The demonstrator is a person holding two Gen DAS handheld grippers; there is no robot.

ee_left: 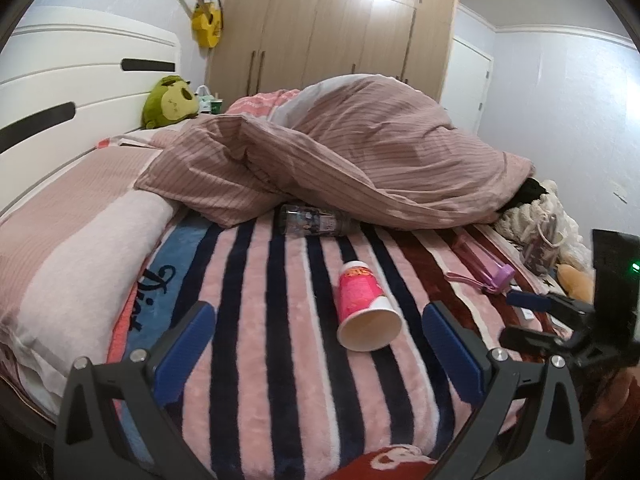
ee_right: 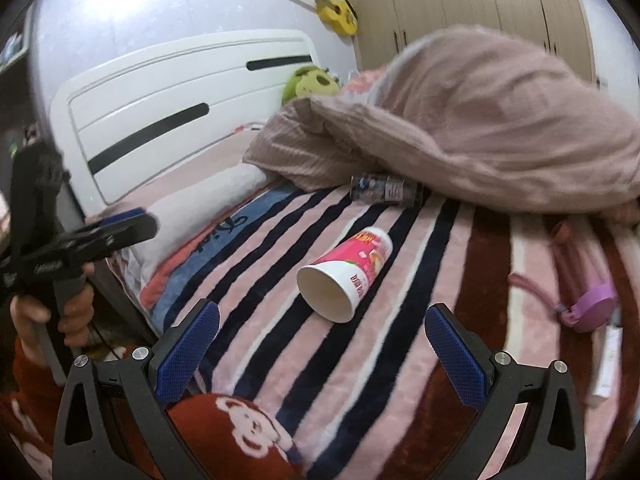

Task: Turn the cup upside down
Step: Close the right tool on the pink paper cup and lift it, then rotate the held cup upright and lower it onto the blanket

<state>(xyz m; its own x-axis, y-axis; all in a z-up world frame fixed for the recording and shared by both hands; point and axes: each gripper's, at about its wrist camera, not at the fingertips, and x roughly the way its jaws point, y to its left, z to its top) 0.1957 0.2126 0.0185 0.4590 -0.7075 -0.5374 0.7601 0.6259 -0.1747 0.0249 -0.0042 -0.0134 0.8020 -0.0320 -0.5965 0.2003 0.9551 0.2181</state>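
Note:
A pink and white paper cup (ee_left: 362, 306) lies on its side on the striped blanket (ee_left: 256, 320), its open mouth toward me. It also shows in the right wrist view (ee_right: 346, 272). My left gripper (ee_left: 318, 320) is open, its blue pads on either side of the cup and a little short of it. My right gripper (ee_right: 322, 320) is open and empty, just short of the cup's mouth. The right gripper shows in the left wrist view (ee_left: 540, 304) at the right edge. The left gripper shows in the right wrist view (ee_right: 120, 224) at the left.
A dark clear bottle (ee_left: 314, 220) lies beyond the cup by a heaped pink duvet (ee_left: 360, 152). A pink bottle with a purple lid (ee_left: 486, 268) lies to the right. A pillow (ee_left: 80, 248) and white headboard (ee_left: 80, 92) are on the left.

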